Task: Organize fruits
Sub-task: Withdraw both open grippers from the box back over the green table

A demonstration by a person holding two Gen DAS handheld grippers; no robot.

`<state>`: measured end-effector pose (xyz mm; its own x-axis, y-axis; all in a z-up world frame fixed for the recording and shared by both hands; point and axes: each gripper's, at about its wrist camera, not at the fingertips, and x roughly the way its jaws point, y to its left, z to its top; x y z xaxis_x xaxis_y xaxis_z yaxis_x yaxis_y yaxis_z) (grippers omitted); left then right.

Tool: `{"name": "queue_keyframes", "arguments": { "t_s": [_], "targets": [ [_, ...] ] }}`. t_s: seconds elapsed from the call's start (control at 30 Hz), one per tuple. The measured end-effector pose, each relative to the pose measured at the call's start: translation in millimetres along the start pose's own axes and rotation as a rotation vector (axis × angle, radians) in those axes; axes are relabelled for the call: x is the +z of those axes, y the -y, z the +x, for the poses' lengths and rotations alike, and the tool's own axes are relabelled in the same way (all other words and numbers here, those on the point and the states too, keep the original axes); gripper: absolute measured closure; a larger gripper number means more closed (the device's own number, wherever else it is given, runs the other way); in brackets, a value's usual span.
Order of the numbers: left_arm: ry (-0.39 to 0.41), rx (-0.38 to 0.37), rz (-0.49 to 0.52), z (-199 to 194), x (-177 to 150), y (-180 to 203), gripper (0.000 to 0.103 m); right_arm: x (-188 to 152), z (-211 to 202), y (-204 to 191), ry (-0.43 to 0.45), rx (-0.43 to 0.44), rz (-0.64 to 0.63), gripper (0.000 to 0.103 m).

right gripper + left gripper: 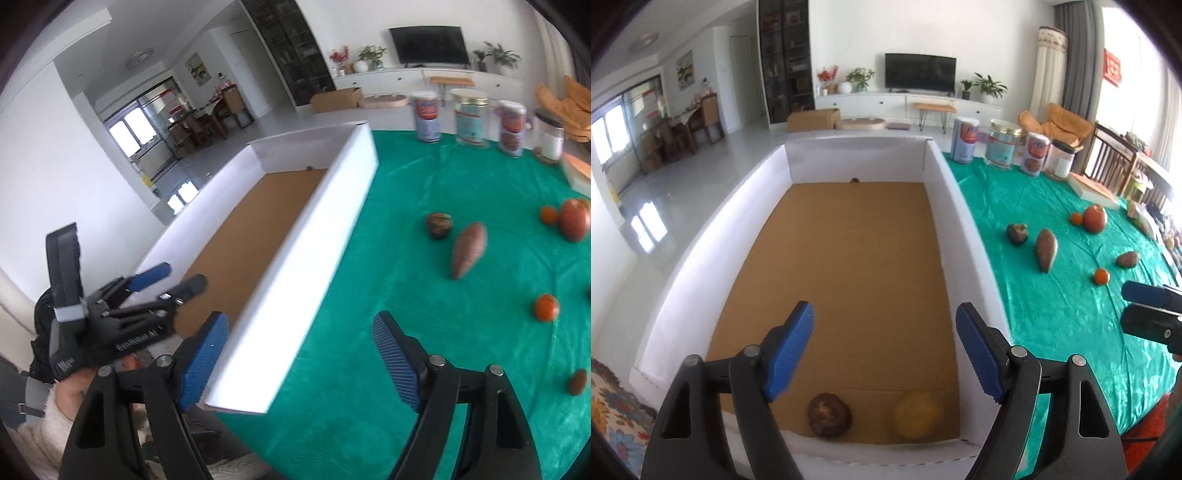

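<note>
Black hand-held gripper [884,350] frames, ribbed blue pads [393,360], silver pivot screws, fuzzy cream sleeve [55,424]

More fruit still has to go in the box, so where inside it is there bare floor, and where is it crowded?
Inside the box, the brown floor is bare from the far wall nearly to the near wall. Only the near end is taken: a dark round fruit and a yellow fruit lie there, apart. On the green cloth, the strip beside the box is free; the sweet potato and other fruit cluster farther right.
</note>
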<state>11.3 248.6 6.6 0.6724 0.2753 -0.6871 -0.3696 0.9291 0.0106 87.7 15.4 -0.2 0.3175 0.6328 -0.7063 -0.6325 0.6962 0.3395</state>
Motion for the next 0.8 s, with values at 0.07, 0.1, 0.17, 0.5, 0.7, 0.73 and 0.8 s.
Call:
{"name": "queue_keyframes", "arguments": {
  "t_s": [0.07,0.1,0.17,0.5,0.7,0.73,0.8],
  "targets": [
    [0.033,-0.058,0.036,-2.5,5.0,21.0,0.02,-24.0,-31.0,36.6,0.048,-0.108,0.068,0.009],
    [0.039,-0.086,0.052,-2.0,6.8,31.9,0.018,-36.9,-47.9,53.4,0.075,-0.172,0.1,0.008],
    [0.052,-0.132,0.08,3.0,9.1,54.4,0.018,-61.2,-77.0,88.2,0.133,-0.3,0.151,0.007],
    [0.042,0.025,0.221,32.0,3.2,99.2,0.018,-127.8,-174.4,243.4,0.248,-0.603,0.607,0.007],
    [0.005,0.035,0.195,29.1,-0.5,89.9,0.018,-115.7,-155.9,303.8,0.058,-0.697,0.609,0.005],
    [-0.001,0.035,0.194,30.1,-1.0,90.6,0.018,-118.6,-148.3,309.4,0.02,-0.713,0.608,0.005],
    [-0.009,0.04,0.198,31.2,-1.3,92.2,0.018,-117.9,-137.2,321.2,-0.025,-0.732,0.604,0.005]
  ]
}}
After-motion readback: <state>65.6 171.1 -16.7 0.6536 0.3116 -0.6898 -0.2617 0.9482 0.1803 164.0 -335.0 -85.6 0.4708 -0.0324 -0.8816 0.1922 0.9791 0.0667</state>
